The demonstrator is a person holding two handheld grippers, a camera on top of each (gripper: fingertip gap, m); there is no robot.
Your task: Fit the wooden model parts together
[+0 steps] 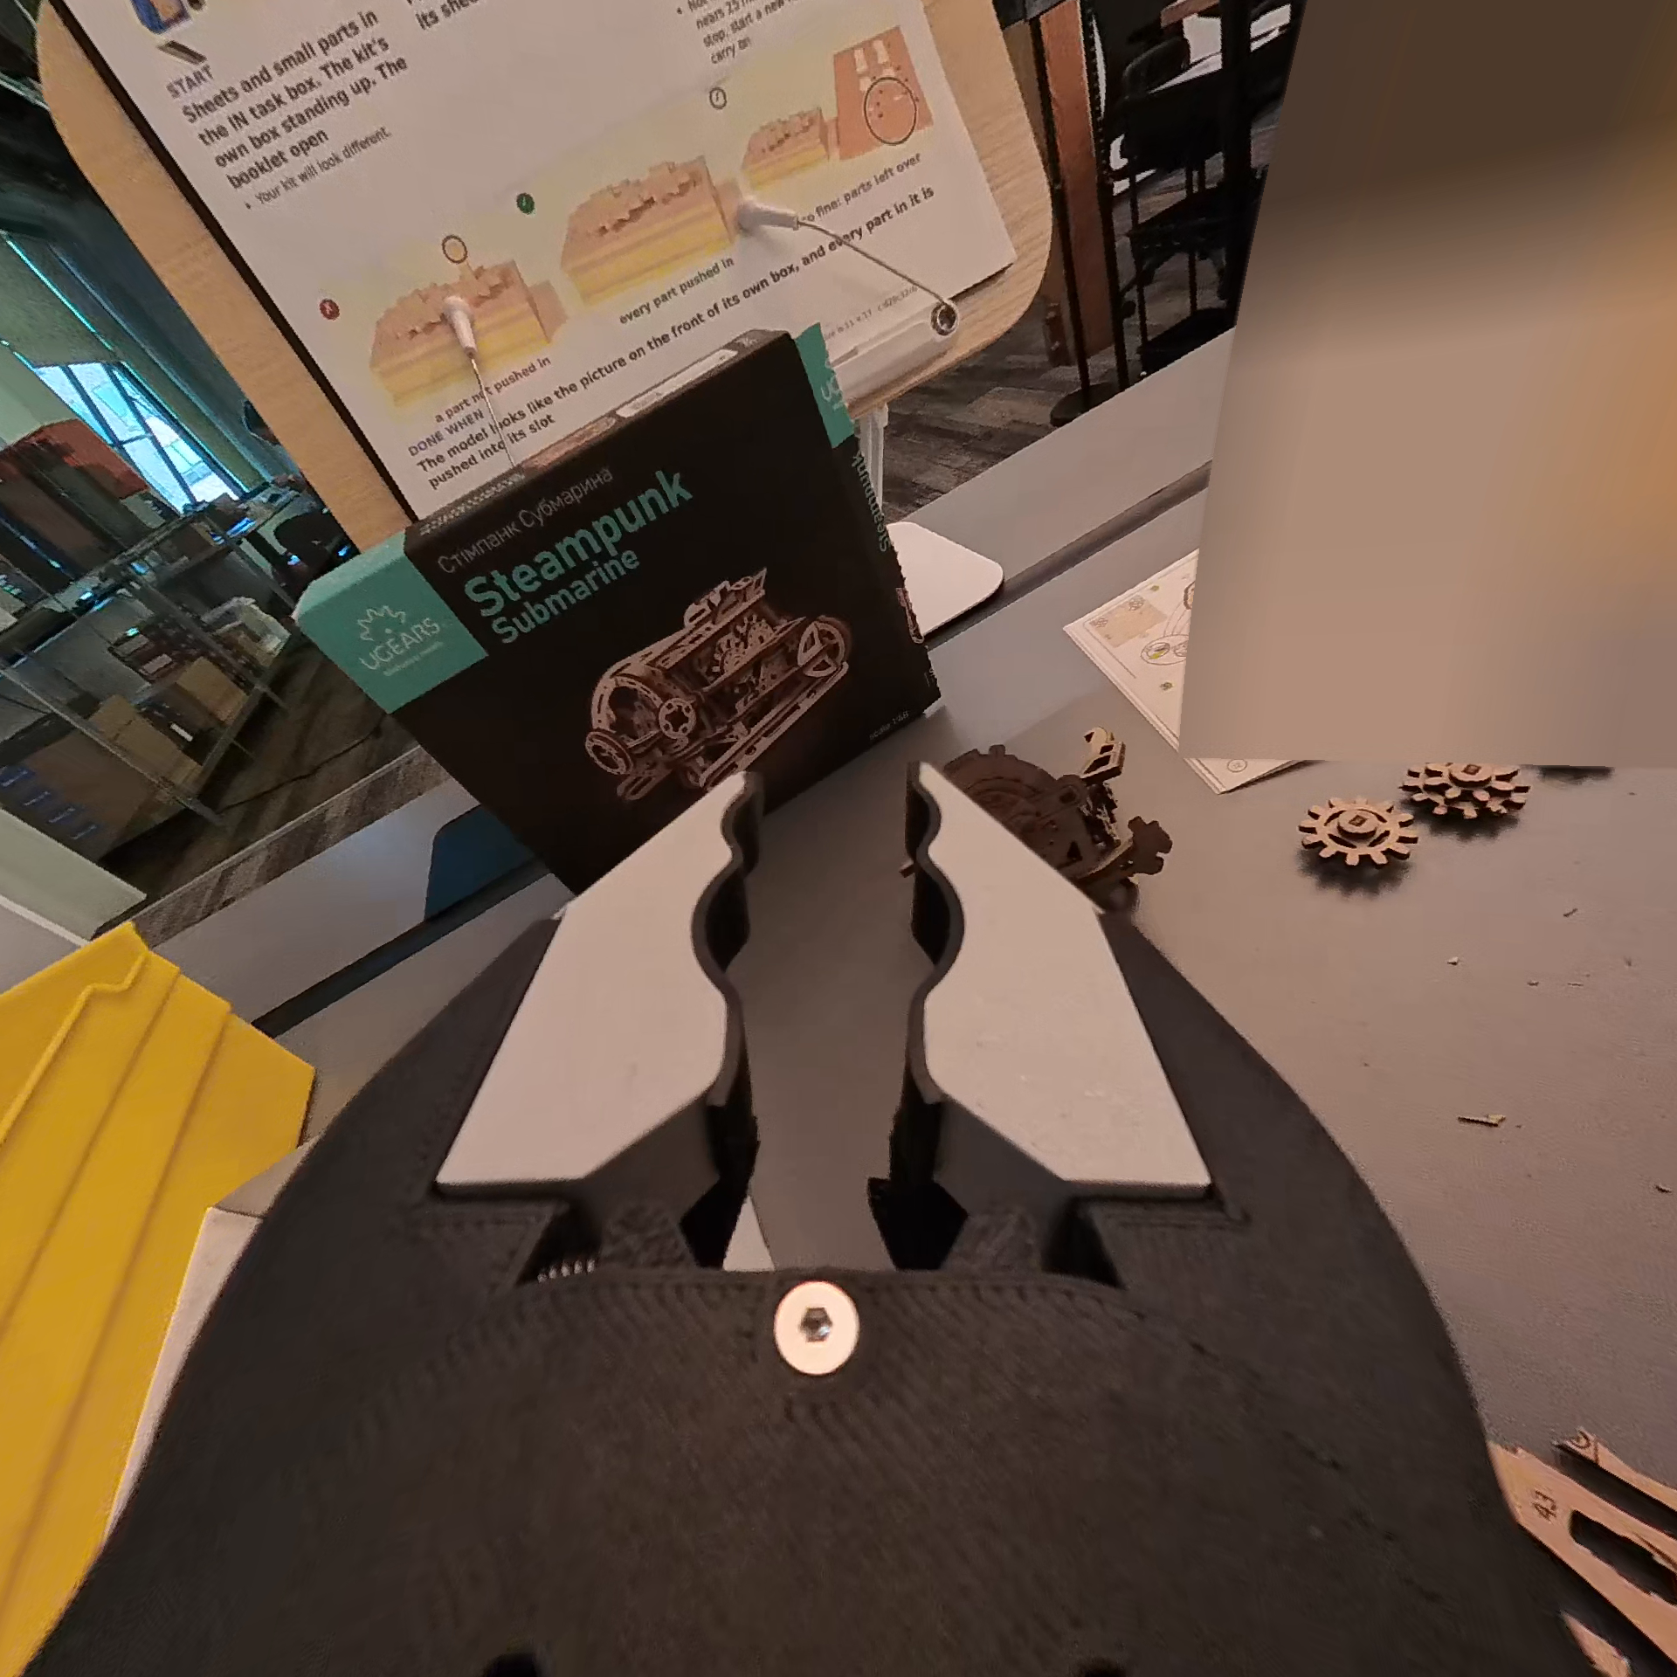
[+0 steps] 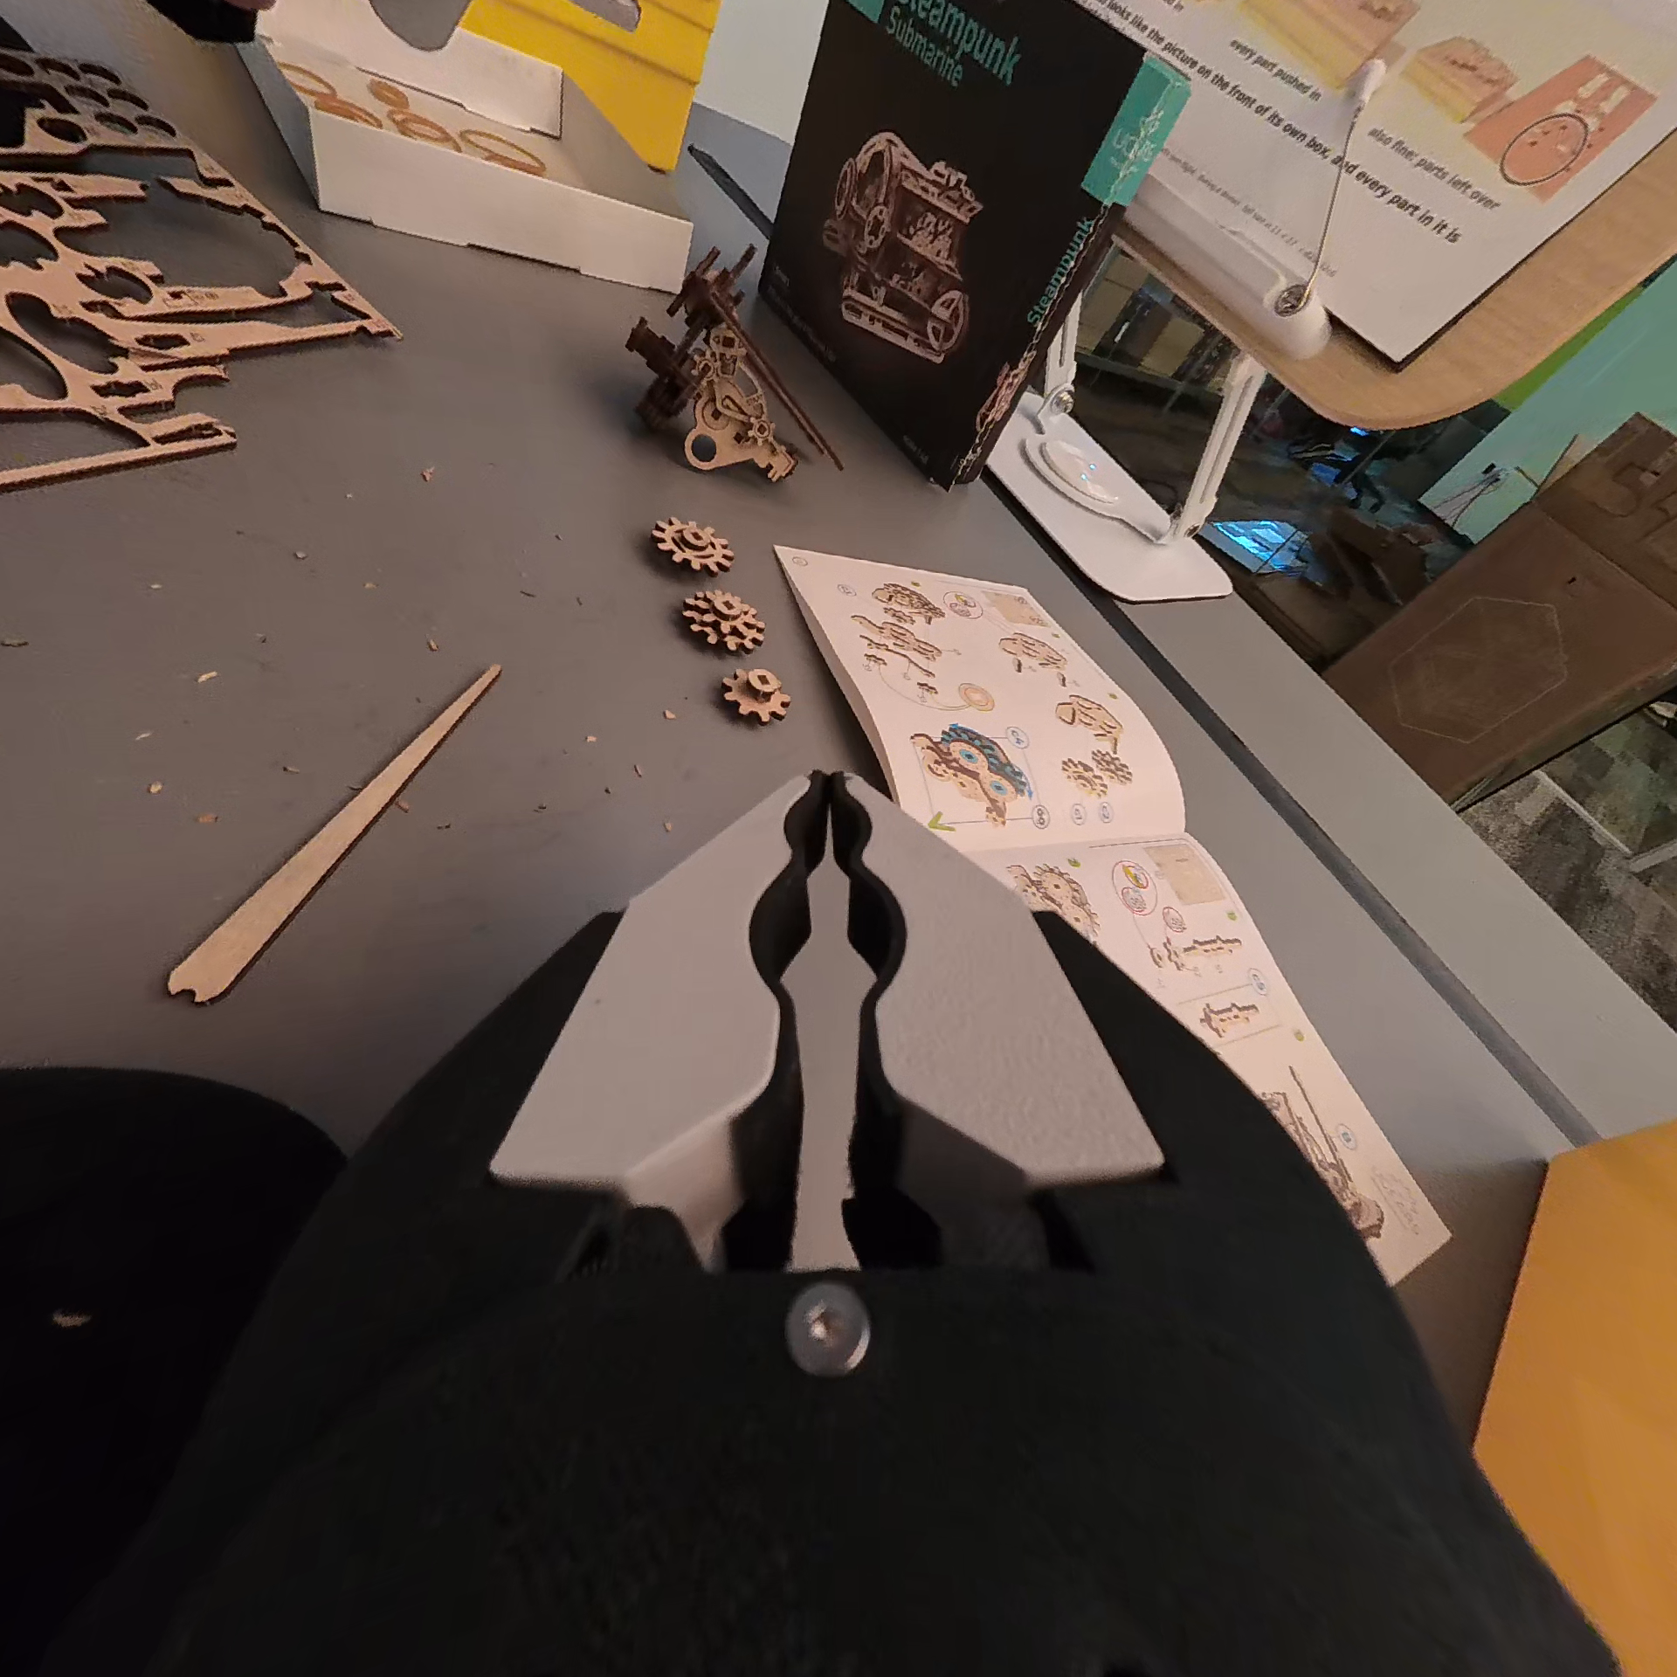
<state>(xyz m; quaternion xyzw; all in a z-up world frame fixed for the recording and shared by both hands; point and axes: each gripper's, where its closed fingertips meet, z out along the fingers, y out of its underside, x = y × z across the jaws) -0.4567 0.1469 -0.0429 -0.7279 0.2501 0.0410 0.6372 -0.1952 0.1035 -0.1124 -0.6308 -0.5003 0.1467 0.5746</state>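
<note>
The partly built dark wooden model [image 1: 1044,817] stands on the grey table [image 1: 1361,1044], just right of my left gripper's right fingertip and apart from it. My left gripper [image 1: 835,799] is open with nothing between its fingers. In the right wrist view the model [image 2: 717,399] stands farther off, with three loose wooden gears [image 2: 723,620] in a row before it. My right gripper [image 2: 830,780] is shut, its tips touching with nothing visible between them, above the table beside the open booklet [image 2: 998,708]. A pointed wooden stick [image 2: 336,835] lies to its left.
The black kit box [image 1: 653,653] stands upright behind the model. Punched wooden sheets [image 2: 136,272] lie far left, a white box [image 2: 472,181] behind them. A yellow bin [image 1: 109,1134] sits at the left, another yellow thing [image 2: 1588,1361] at the right. Two gears [image 1: 1357,828] lie right. Wood crumbs dot the table. The grippers' ends are close to 30 cm from one another. My left tips are about 25 cm from the pointed wooden stick [image 2: 336,835], my right tips only 10 cm.
</note>
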